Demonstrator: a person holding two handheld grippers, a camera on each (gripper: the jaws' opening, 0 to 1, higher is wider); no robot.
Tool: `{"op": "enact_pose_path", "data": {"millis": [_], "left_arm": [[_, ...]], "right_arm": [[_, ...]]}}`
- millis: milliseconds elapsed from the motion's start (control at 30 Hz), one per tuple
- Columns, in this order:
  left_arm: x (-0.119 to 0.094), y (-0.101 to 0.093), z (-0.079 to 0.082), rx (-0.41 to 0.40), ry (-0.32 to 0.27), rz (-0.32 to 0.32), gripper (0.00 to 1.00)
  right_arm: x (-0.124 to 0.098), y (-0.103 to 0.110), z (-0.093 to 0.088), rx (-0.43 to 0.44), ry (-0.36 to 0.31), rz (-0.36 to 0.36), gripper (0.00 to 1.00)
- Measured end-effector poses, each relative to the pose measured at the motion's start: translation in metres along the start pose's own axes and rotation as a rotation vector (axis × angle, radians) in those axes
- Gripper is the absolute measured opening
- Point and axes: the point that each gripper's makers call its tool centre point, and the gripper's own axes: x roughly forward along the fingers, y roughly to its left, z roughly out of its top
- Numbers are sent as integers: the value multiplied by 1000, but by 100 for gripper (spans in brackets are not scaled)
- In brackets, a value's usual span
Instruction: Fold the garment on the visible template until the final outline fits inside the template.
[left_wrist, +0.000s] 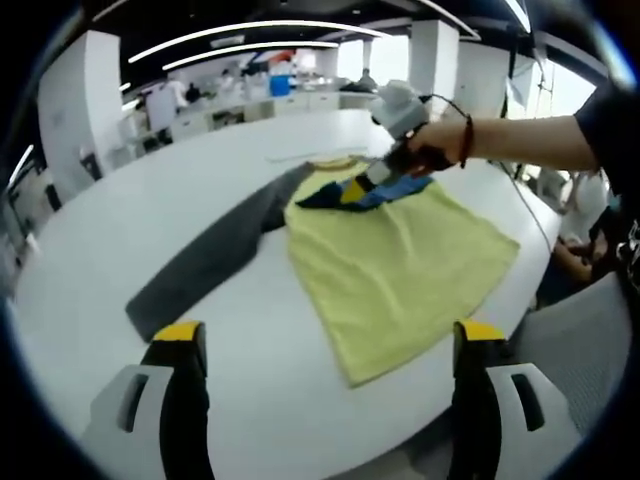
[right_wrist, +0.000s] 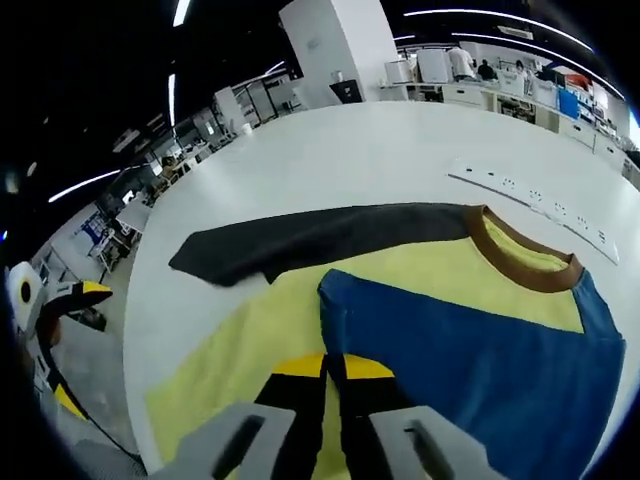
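We see the garment, a yellow shirt with one dark grey sleeve, one blue sleeve and a brown collar, lying on a large white table. In the left gripper view the yellow body spreads toward the near edge of the table, the grey sleeve stretches out flat to the left, and the blue sleeve is folded in over the chest near the collar. Our left gripper hangs above the near part of the table with its yellow-tipped jaws spread wide apart and nothing between them; the shirt's lower hem lies between and beyond them. Our right gripper shows in that same view at the far end of the shirt, held by a hand with a red band at the wrist, its tip down on the blue fabric. In the right gripper view its jaws stand pressed together, and they sit right at the edge of the blue sleeve where it lies over the yellow body; we take it that they pinch that edge. We cannot make out a template outline under the shirt. A white power strip lies on the table beyond the collar, well apart from the shirt.
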Motion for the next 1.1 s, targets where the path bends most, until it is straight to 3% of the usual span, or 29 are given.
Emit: {"op": "enact_pose_path", "data": {"millis": [433,667,800,1100], "left_arm": [[-3,-1,5,-2,-13,8,98],[-6,1,10,-6,-28,26,99],[-8,1,13,-16,-39,32,99],[-9,-1,15,-25,-42,31,99]], "right_arm": [[-3,10,-6,-12,14,13,5],[-13,1,3,8,-20,-41,26],[-20,-6,10,22,-46,-73,44],[-44,-36,10,59,-46,-165,67]]}}
